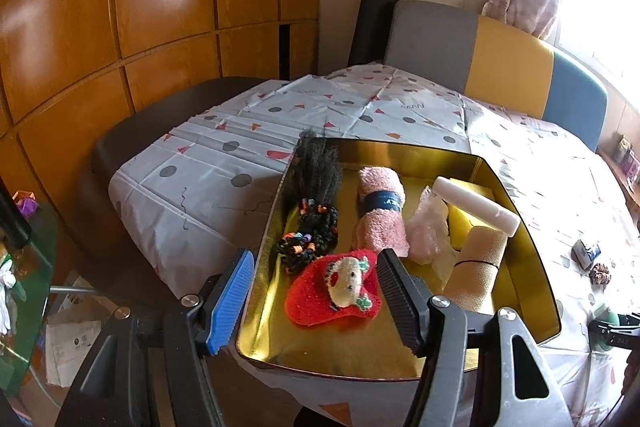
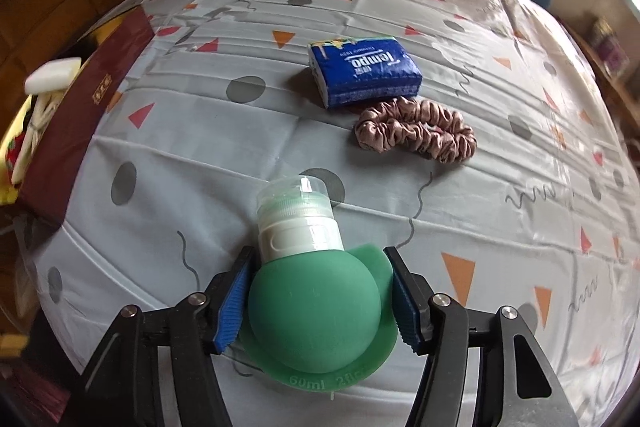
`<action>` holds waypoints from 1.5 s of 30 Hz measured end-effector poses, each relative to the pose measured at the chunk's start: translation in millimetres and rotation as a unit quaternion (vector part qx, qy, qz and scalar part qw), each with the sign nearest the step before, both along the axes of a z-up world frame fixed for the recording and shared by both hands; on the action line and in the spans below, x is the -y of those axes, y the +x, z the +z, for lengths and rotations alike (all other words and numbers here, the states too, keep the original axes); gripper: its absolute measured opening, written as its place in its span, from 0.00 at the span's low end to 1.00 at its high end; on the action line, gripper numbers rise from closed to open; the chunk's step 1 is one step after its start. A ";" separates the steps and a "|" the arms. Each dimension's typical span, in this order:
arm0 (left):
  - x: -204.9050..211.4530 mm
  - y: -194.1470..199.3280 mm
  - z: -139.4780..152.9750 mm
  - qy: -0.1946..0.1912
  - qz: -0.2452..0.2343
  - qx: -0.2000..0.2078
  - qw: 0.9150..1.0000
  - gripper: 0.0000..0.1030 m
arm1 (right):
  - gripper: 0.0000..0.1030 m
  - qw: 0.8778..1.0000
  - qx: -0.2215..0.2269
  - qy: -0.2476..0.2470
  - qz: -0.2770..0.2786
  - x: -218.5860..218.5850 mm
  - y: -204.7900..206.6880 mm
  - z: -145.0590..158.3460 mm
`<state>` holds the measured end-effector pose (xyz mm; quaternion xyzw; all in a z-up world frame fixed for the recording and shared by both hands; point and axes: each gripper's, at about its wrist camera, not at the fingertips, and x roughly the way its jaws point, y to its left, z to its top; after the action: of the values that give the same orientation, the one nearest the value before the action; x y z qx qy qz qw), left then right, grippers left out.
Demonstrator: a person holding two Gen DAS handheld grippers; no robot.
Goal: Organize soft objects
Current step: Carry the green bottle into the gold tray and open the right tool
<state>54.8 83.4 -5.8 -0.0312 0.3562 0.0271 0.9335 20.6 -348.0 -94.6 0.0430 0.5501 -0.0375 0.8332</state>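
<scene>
My left gripper [image 1: 316, 301] is open and empty, just above the near end of a gold tin tray [image 1: 532, 251]. The tray holds a red knitted piece with a small bear [image 1: 334, 293], a black braided hairpiece [image 1: 314, 199], a pink rolled towel [image 1: 380, 213], a white tube [image 1: 476, 203], a yellow sponge [image 1: 468, 217] and a beige bandage roll [image 1: 478, 267]. My right gripper [image 2: 316, 301] is shut on a green silicone squeeze bottle [image 2: 314, 311] with a clear cap, held over the tablecloth. A blue Tempo tissue pack [image 2: 364, 69] and a pink scrunchie [image 2: 416, 133] lie beyond it.
The tray's dark red outer wall [image 2: 86, 107] shows at the left of the right wrist view. A patterned tablecloth [image 2: 240, 147] covers the table. Chairs with grey, yellow and blue backs [image 1: 516, 59] stand behind it. Wooden cabinets [image 1: 120, 7] are on the left.
</scene>
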 end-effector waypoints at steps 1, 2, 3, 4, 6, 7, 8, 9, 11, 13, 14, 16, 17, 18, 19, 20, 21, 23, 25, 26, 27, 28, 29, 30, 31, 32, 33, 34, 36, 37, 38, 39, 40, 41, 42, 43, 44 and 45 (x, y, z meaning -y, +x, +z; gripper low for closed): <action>-2.2 -0.8 0.1 -0.001 0.000 0.001 1.000 0.63 | 0.61 1.000 0.001 0.006 -0.007 -1.2 -0.4 0.2; -3.5 -0.7 -0.1 -0.002 0.001 0.002 1.000 0.63 | 0.61 1.000 0.001 0.006 -0.009 -3.8 -0.6 0.6; -5.9 -1.3 -0.4 -0.004 0.003 0.003 1.000 0.63 | 0.60 1.000 0.002 0.002 -0.010 -7.7 -1.1 1.0; -8.0 -1.9 -0.5 -0.004 0.005 0.004 1.000 0.63 | 0.59 1.000 0.003 0.000 -0.011 -11.4 -1.5 1.7; -11.6 -4.6 -1.2 -0.004 0.006 0.007 1.000 0.63 | 0.59 1.000 0.005 0.005 -0.013 -18.2 -2.3 3.0; -12.7 -5.2 -1.6 -0.004 0.005 0.007 1.000 0.63 | 0.59 1.000 0.006 0.005 -0.011 -23.6 -1.6 3.0; -13.8 -5.8 -2.3 -0.004 0.005 0.007 1.000 0.63 | 0.59 1.000 0.007 0.004 -0.011 -26.3 -1.6 3.3; -14.7 -6.4 -3.0 -0.004 0.005 0.006 1.000 0.63 | 0.57 1.000 0.008 0.005 -0.012 -28.6 -1.7 3.9; -17.1 -7.3 -3.4 -0.006 0.005 0.007 1.000 0.63 | 0.56 1.000 0.011 0.014 -0.019 -30.8 -1.0 6.4; -19.0 -7.9 -3.2 -0.007 0.006 0.007 1.000 0.63 | 0.55 0.999 0.016 0.019 -0.029 -32.4 0.3 9.1; -20.0 -8.2 -2.9 -0.009 0.006 0.008 1.000 0.63 | 0.54 0.999 0.019 0.022 -0.032 -33.2 1.0 10.9; -21.0 -8.6 -2.2 -0.010 0.006 0.009 1.000 0.63 | 0.54 0.999 0.027 0.026 -0.037 -34.1 1.2 16.5; -21.1 -9.1 -2.0 -0.010 0.007 0.010 1.000 0.63 | 0.53 0.998 0.035 0.029 -0.039 -35.0 1.6 21.4; -21.2 -9.3 -1.8 -0.010 0.007 0.010 1.000 0.63 | 0.53 0.998 0.043 0.033 -0.041 -35.8 2.2 27.1; -21.4 -9.4 -2.1 -0.010 0.007 0.010 1.000 0.63 | 0.54 0.997 0.050 0.036 -0.043 -37.2 3.5 32.4; -21.5 -8.9 -2.3 -0.011 0.006 0.009 1.000 0.63 | 0.54 0.997 0.060 0.039 -0.042 -39.9 4.1 39.2; -21.3 -8.9 -2.4 -0.011 0.006 0.008 1.000 0.63 | 0.54 0.996 0.070 0.044 -0.036 -44.2 5.2 46.3; -21.2 -9.0 -2.5 -0.012 0.007 0.008 1.000 0.63 | 0.54 0.995 0.084 0.049 -0.021 -56.7 7.6 58.3; -21.5 -8.9 -3.0 -0.012 0.006 0.006 1.000 0.63 | 0.54 0.994 0.098 0.050 0.002 -74.2 12.4 69.1; -21.7 -9.1 -2.9 -0.012 0.006 0.006 1.000 0.63 | 0.54 0.993 0.102 0.054 0.011 -82.2 15.0 72.6; -21.9 -9.4 -2.9 -0.010 0.007 0.006 1.000 0.63 | 0.54 0.992 0.107 0.059 0.020 -90.9 17.2 76.1; -22.2 -9.4 -3.1 -0.009 0.007 0.005 1.000 0.63 | 0.54 0.991 0.111 0.062 0.029 -99.8 19.1 79.2; -22.9 -9.7 -3.0 -0.009 0.009 0.006 1.000 0.63 | 0.54 0.990 0.116 0.065 0.040 -109.3 21.4 82.1; -23.3 -9.7 -3.0 -0.008 0.009 0.006 1.000 0.63 | 0.53 0.989 0.120 0.069 0.050 -118.9 23.9 84.7; -23.5 -10.0 -3.0 -0.007 0.009 0.006 1.000 0.63 | 0.53 0.988 0.122 0.073 0.058 -126.5 25.3 86.3; -23.4 -9.9 -3.3 -0.006 0.009 0.005 1.000 0.63 | 0.53 0.987 0.125 0.078 0.067 -135.9 28.6 88.7; -23.7 -10.2 -3.7 -0.006 0.009 0.005 1.000 0.63 | 0.53 0.986 0.127 0.082 0.073 -143.2 31.7 89.7; -23.8 -10.6 -4.0 -0.005 0.009 0.006 1.000 0.63 | 0.53 0.985 0.129 0.088 0.080 -151.3 34.4 91.8; -24.1 -10.8 -4.7 -0.004 0.009 0.004 1.000 0.63 | 0.53 0.982 0.133 0.096 0.098 -169.7 39.8 97.4; -25.0 -10.9 -4.9 -0.004 0.010 0.003 1.000 0.63 | 0.53 0.980 0.134 0.100 0.106 -177.8 42.7 99.0; -25.8 -10.8 -5.4 -0.005 0.011 0.002 1.000 0.63 | 0.53 0.978 0.135 0.105 0.117 -188.0 46.6 101.0; -26.5 -10.8 -5.7 -0.005 0.012 0.002 1.000 0.63 | 0.53 0.976 0.135 0.110 0.128 -197.8 49.8 102.5; -27.4 -10.7 -6.0 -0.005 0.013 0.002 1.000 0.63 | 0.53 0.975 0.136 0.112 0.137 -207.5 51.9 104.5; -28.0 -10.6 -6.2 -0.005 0.014 0.001 1.000 0.63 | 0.54 0.973 0.136 0.113 0.147 -217.8 55.1 105.4; -29.7 -10.6 -6.7 -0.006 0.017 0.001 1.000 0.63 | 0.54 0.972 0.134 0.114 0.159 -229.2 58.8 105.4; -31.2 -10.5 -6.9 -0.006 0.018 0.001 1.000 0.63 | 0.54 0.971 0.132 0.115 0.166 -237.4 60.8 105.2; -33.1 -10.6 -7.6 -0.006 0.021 0.001 1.000 0.63 | 0.54 0.970 0.127 0.114 0.176 -248.3 64.7 102.8; -35.0 -10.7 -8.5 -0.005 0.023 -0.001 1.000 0.63 | 0.54 0.969 0.123 0.112 0.183 -256.9 67.5 100.3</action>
<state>44.2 118.3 -14.4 -0.0444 0.3560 0.0462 0.9323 88.1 -91.1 5.7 0.0389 0.4427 0.1826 0.8770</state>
